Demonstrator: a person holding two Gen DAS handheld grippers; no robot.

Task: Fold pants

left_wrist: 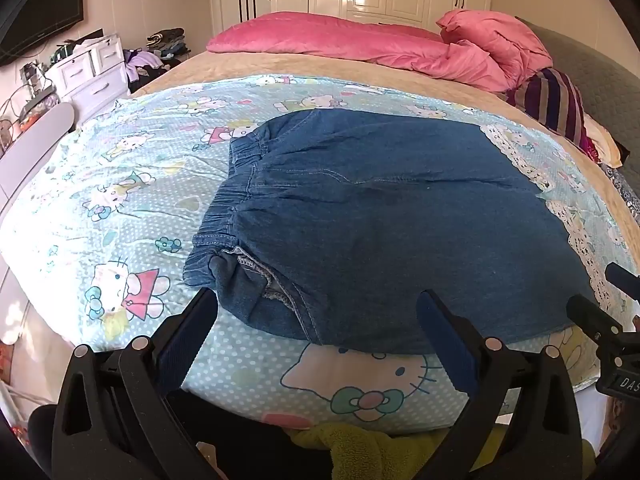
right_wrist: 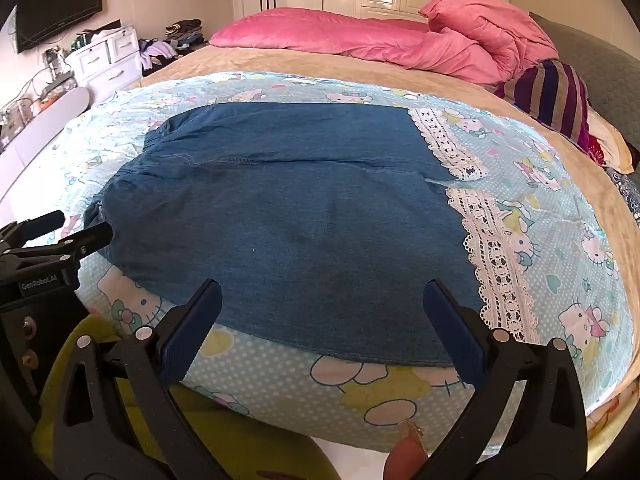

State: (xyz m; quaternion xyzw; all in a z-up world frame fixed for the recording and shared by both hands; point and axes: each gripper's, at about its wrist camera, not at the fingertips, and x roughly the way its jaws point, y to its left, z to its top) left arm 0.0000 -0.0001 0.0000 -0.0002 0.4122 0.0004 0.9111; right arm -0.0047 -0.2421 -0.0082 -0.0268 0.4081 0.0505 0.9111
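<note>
Blue denim pants (left_wrist: 360,224) with white lace cuffs (left_wrist: 576,232) lie flat on a Hello Kitty sheet (left_wrist: 120,200), elastic waistband to the left, legs to the right. My left gripper (left_wrist: 316,308) is open and empty, just above the near edge of the pants by the waist end. The pants also show in the right wrist view (right_wrist: 288,216), lace cuffs (right_wrist: 496,256) at the right. My right gripper (right_wrist: 320,300) is open and empty over the near edge of the pants. The right gripper shows in the left wrist view (left_wrist: 608,304); the left gripper shows in the right wrist view (right_wrist: 60,232).
A pink quilt (left_wrist: 360,40) and a striped pillow (left_wrist: 556,104) lie at the far side of the bed. White drawers (left_wrist: 92,72) and a wall TV (left_wrist: 44,16) stand at the left. Yellow-green fabric (right_wrist: 120,420) lies below the bed's near edge.
</note>
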